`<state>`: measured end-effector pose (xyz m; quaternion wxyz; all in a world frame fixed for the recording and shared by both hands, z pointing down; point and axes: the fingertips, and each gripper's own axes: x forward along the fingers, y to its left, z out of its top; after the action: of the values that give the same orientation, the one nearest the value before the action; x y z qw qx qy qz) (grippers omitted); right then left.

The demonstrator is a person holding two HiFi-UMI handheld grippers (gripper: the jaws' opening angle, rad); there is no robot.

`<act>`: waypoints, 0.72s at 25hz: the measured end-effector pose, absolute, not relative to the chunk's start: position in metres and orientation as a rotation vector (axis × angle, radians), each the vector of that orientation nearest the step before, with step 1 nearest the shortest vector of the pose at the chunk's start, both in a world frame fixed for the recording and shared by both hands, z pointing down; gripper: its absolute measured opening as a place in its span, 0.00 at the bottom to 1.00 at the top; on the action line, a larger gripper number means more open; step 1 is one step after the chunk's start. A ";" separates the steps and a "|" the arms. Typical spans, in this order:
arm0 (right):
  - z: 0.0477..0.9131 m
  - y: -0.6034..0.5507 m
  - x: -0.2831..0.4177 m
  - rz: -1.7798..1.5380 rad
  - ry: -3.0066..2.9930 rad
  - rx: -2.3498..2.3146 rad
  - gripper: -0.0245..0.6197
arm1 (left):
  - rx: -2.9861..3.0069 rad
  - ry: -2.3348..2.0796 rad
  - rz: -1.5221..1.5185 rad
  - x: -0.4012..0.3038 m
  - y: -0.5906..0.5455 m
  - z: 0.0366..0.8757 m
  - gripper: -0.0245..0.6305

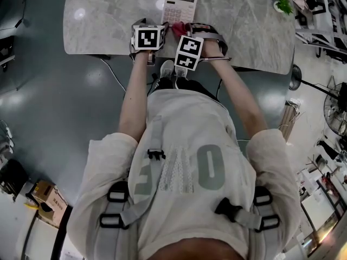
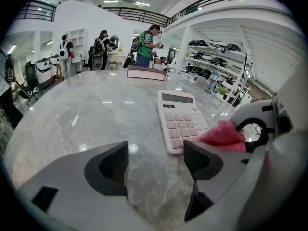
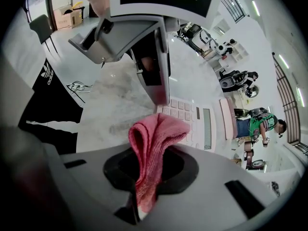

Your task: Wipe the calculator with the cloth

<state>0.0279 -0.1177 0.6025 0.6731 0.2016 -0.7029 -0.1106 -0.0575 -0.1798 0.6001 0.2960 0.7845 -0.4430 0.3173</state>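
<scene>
A pale pink calculator (image 1: 180,7) lies flat on the marble table (image 1: 108,20), near its front edge. In the left gripper view the calculator (image 2: 180,119) sits just beyond my left gripper (image 2: 156,162), which is open and holds nothing above bare marble. My right gripper (image 3: 149,165) is shut on a folded pink-red cloth (image 3: 154,143). The cloth (image 1: 179,28) hangs at the calculator's near end, over the lowest keys (image 3: 185,110). I cannot tell whether it touches them. The two grippers are side by side, left (image 3: 139,47) close beside right (image 2: 260,129).
A thick book (image 2: 145,72) lies at the table's far edge beyond the calculator. A small green plant (image 1: 283,4) stands at the table's far right. People stand in the background past the table. Cables run across the grey floor (image 1: 49,107) under the table's front edge.
</scene>
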 end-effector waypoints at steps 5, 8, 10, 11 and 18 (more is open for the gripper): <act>0.603 -0.118 0.027 -0.250 -1.585 0.446 0.13 | 2.095 -1.177 0.840 -0.057 -0.182 0.602 0.58; 0.598 -0.120 0.027 -0.250 -1.587 0.419 0.13 | 2.068 -1.165 0.857 -0.058 -0.180 0.601 0.58; 0.587 -0.133 0.029 -0.266 -1.591 0.440 0.13 | 1.997 -1.167 0.887 -0.062 -0.180 0.601 0.58; 0.580 -0.143 0.031 -0.275 -1.592 0.463 0.13 | 1.956 -1.185 0.886 -0.066 -0.183 0.599 0.57; 0.535 -0.221 0.050 -0.353 -1.554 0.597 0.13 | 1.986 -1.362 0.642 -0.086 -0.205 0.545 0.19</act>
<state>0.0502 -0.2215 0.5345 0.6592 0.2639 -0.6867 -0.1558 -0.0865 -0.2047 0.5452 0.3192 0.7553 -0.5178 0.2440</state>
